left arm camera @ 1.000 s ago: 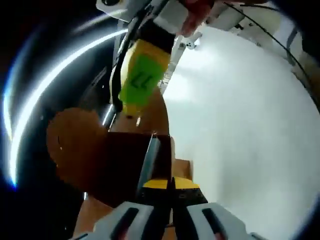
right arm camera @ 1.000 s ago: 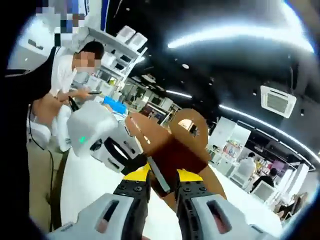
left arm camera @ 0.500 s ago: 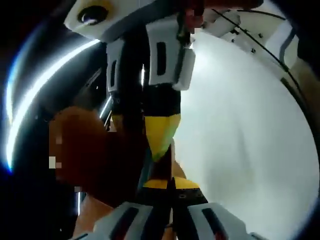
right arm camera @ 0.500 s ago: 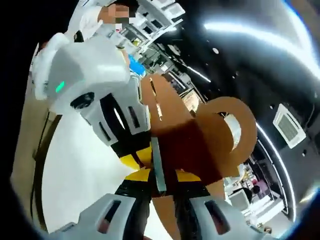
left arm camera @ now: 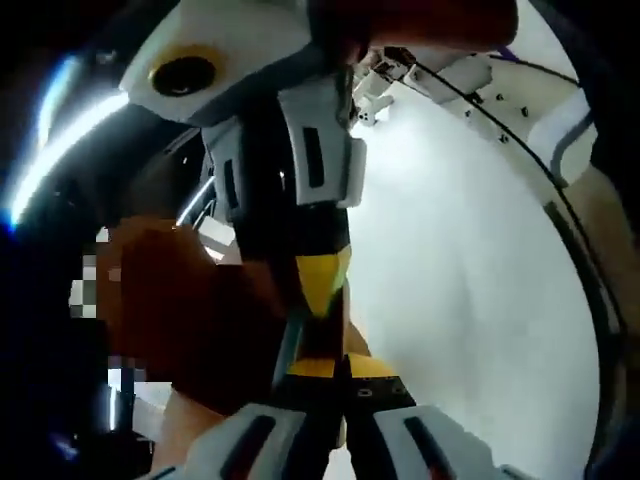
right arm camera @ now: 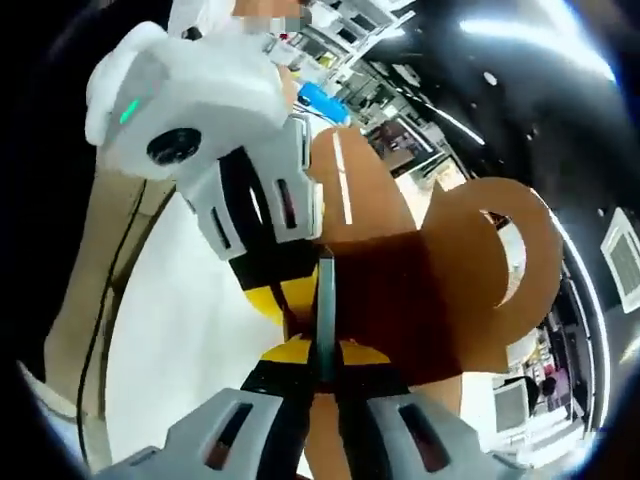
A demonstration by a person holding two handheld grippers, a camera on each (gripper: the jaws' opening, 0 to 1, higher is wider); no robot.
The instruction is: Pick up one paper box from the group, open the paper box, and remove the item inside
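In the left gripper view the left gripper [left arm camera: 338, 368] has its yellow-tipped jaws pressed together on the thin edge of the brown paper box [left arm camera: 190, 310], which is held up in the air above the white table [left arm camera: 470, 300] rather than resting on it. The right gripper [left arm camera: 300, 250] comes down from the top of that view, grey and black with yellow tips, and meets the same edge of the box just above the left one, so the two pairs of tips nearly touch. In the right gripper view the right gripper [right arm camera: 322, 352] is likewise clamped on a thin grey-edged panel of the paper box [right arm camera: 400, 300], the jaws drawn in with only the panel between them. The box is partly opened out here: a dark brown face sits just beyond the jaws, a lighter flap with a slot rises behind it, and a rounded flap with a cut-out hole curves off to the right. What lies inside the box cannot be told from either view. The left gripper [right arm camera: 270, 290] enters the right gripper view from the left, its grey body with a green light at the top, its yellow tips on the box just beside the right gripper's own. Beyond the box are shelves [right arm camera: 350, 30] with goods and bright ceiling light strips [right arm camera: 530, 40]. A dark cable [left arm camera: 520, 150] runs along the far edge of the table, near white equipment [left arm camera: 450, 70].
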